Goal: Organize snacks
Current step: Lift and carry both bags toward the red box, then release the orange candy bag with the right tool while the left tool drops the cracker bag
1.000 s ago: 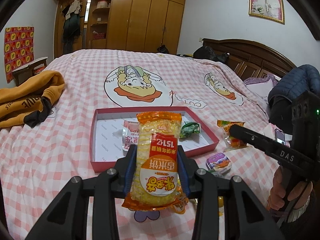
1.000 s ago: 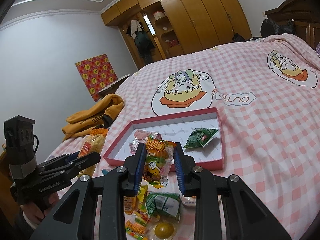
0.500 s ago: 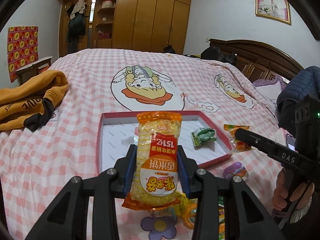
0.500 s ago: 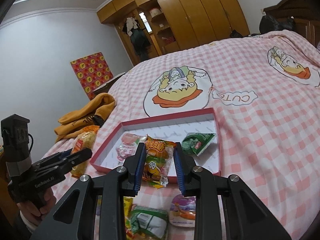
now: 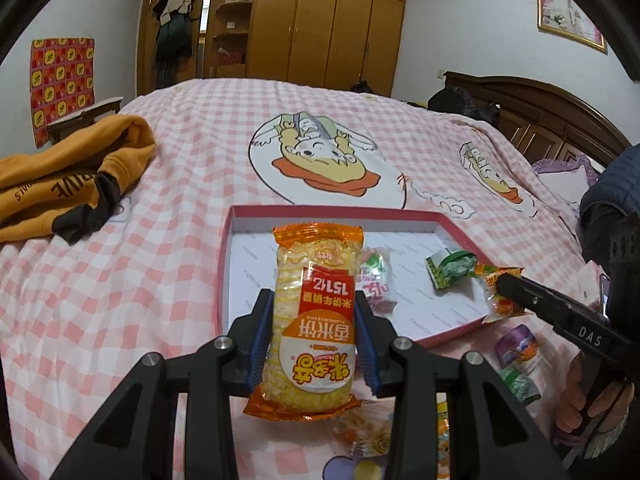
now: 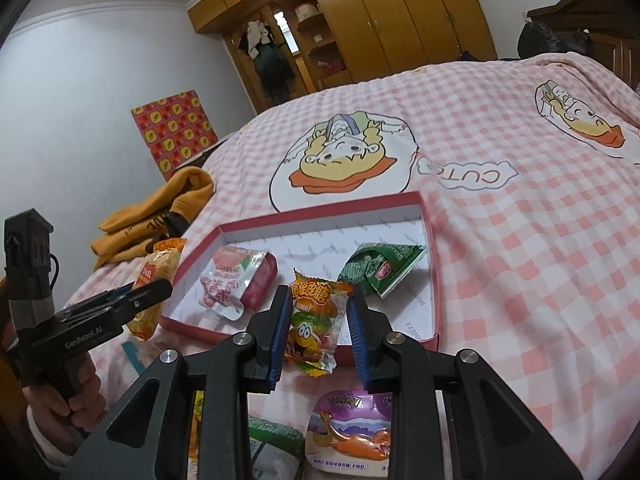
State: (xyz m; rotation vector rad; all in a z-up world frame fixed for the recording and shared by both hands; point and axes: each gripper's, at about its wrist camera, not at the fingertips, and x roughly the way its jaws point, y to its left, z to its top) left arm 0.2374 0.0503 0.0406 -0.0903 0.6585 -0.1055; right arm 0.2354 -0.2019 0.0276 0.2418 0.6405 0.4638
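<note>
Left tongs [image 5: 314, 344] clenched on a rice cracker pack [image 5: 314, 312], orange-ended wrapper with a red and white label, held upright between the blue pads [image 5: 259, 344]. The pack hangs over the near left edge of the red tray [image 5: 224, 264], above the bed [image 5: 160, 240]; whether it touches the rim I cannot tell.

Right tongs [image 6: 320, 334] grasp a gummy candy packet [image 6: 314, 320], orange top, cartoon face on front. The left pad presses the wrapper; the right pad sits against its clear edge. The packet is held over the near rim of the tray [image 6: 434, 280], near the middle of that side. From the left wrist view the same right tongs [image 5: 498, 280] reach in from the right with the packet [image 5: 500, 288] at the tray's near right edge.

Inside the tray: a pink snack pouch [image 6: 236, 280] at the near left, a green packet [image 6: 380, 270] toward the right wall. Both lie flat, well apart from each other.

Loose snacks on the bed in front of the tray: a purple-lidded cup [image 6: 348, 436] with a cartoon creature, just below the right tongs, and a green wrapper [image 6: 276, 440] beside it.

An orange hoodie [image 5: 60, 188] lies crumpled on the bed's left side, well apart from the tray. A hand [image 5: 580, 404] grips the right handle; another hand [image 6: 64, 400] grips the left one. Wooden wardrobe [image 5: 320, 24] behind.
</note>
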